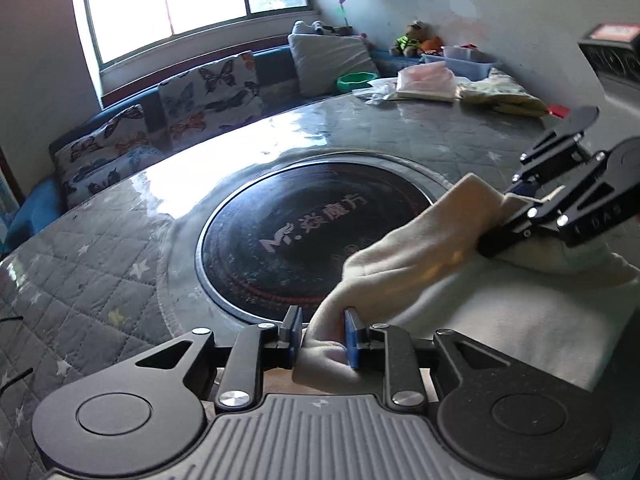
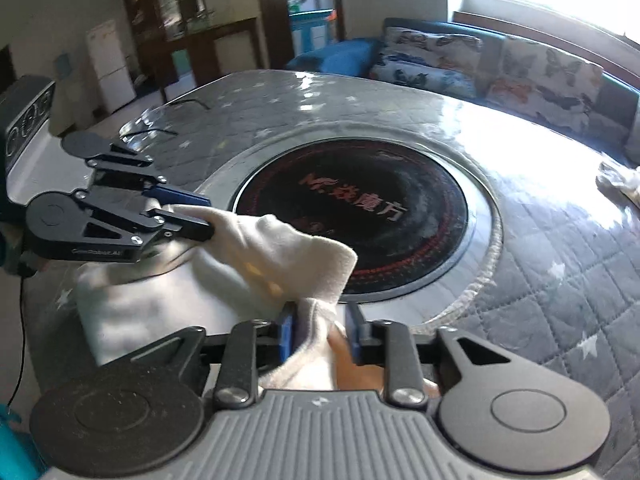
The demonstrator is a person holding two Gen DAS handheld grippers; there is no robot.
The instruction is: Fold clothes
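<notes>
A cream fleece garment (image 1: 460, 264) lies at the near edge of the table, partly lifted. My left gripper (image 1: 322, 338) is shut on one edge of it, cloth bunched between the blue pads. My right gripper (image 2: 320, 334) is shut on another edge of the same garment (image 2: 256, 256). Each gripper shows in the other's view: the right one (image 1: 504, 216) at the right, the left one (image 2: 200, 216) at the left, both pinching the cloth. The stretch of cloth between them hangs raised above the table.
The table has a grey quilted cover (image 1: 100, 280) under clear plastic, with a round black heater plate (image 1: 312, 232) in the middle. Folded pink and yellow clothes (image 1: 428, 80) lie at its far side. A butterfly-cushioned sofa (image 1: 192, 96) runs behind. A black cable (image 2: 160, 128) lies on the far corner.
</notes>
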